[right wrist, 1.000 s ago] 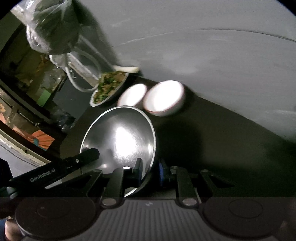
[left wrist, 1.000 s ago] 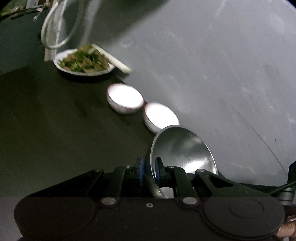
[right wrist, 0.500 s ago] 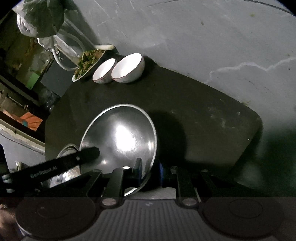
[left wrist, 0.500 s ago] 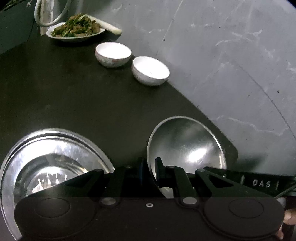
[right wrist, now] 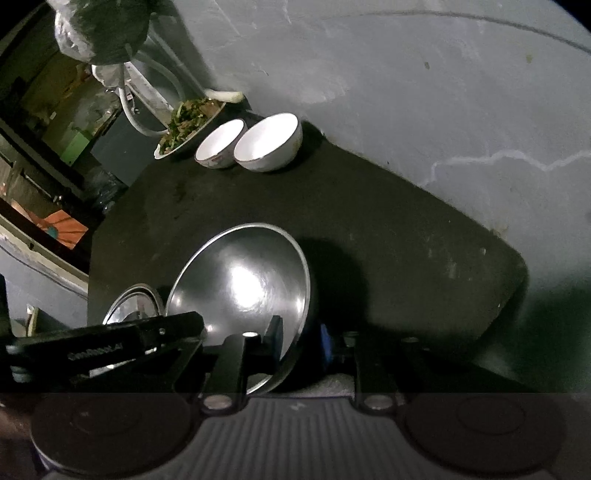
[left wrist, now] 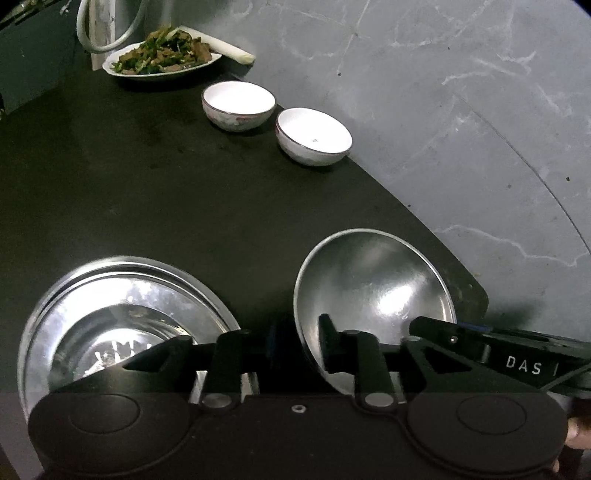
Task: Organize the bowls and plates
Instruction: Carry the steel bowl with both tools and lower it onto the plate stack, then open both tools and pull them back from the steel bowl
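Observation:
Both grippers pinch the rim of one shiny steel bowl, held tilted over the black table. My left gripper is shut on its near rim. My right gripper is shut on the same bowl from the other side. A steel basin sits on the table to the left, and it also shows in the right wrist view. Two white bowls stand side by side near the table's far edge.
A plate of cooked greens sits at the far end by a white hose loop. The grey floor lies beyond the table's curved edge. A plastic bag hangs at upper left in the right wrist view.
Both grippers have carried the steel bowl back from the white bowls toward the near end of the table. The steel basin has come into view beside it.

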The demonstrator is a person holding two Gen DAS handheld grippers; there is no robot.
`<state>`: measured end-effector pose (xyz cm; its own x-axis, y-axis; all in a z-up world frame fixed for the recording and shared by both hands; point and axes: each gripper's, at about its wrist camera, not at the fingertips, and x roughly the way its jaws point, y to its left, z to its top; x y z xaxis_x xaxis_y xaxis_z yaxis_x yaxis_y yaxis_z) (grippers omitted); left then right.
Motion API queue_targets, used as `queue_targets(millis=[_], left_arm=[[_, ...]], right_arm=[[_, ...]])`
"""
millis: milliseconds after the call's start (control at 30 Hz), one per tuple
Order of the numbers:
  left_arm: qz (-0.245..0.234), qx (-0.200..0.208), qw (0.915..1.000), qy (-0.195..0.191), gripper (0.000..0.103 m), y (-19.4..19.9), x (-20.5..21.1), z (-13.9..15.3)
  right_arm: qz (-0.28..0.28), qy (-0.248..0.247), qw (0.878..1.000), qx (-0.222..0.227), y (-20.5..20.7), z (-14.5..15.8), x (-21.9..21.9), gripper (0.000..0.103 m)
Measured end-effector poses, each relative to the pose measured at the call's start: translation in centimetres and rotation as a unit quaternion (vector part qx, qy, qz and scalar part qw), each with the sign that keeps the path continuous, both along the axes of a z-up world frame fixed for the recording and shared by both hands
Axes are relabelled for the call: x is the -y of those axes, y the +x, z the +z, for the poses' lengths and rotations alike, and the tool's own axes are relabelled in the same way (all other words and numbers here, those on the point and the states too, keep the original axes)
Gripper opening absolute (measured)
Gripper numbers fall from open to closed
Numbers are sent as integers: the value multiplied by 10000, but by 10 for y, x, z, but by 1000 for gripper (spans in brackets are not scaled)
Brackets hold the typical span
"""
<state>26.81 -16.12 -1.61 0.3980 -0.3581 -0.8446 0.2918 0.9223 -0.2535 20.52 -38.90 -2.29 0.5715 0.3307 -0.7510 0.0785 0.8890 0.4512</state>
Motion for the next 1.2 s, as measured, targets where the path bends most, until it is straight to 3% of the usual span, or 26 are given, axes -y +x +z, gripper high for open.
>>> queue_targets(millis=[100,300,367,567,900,1067,1200], left_arm=[[67,77,9999,-51,56,0,-2,11],[271,335,9986,-303,93,10,-6,26],[345,377,9981,-353,101,17,-5,27],[592,309,9973,-308,102,47,1,24],[915,761,9927,-192,102,112,10,17],[946,685,9929,-223,102,149,16,3],[961,587,9935,-163,102,168,20,-13]], right_arm=[[-29,-80,9999,102,-2,2,0,33],[-264,-250,9985,417,-9,10,10,64],[-384,-135,9979,506,-9,12,16,79],[-639,139,9952,725,3,14,26,102],[-947,25,9912,928,46,21,14,103],[-709,-606,9893,1125,77,32,-1,103],[-499,-683,9895,1170,103,34,-4,101]])
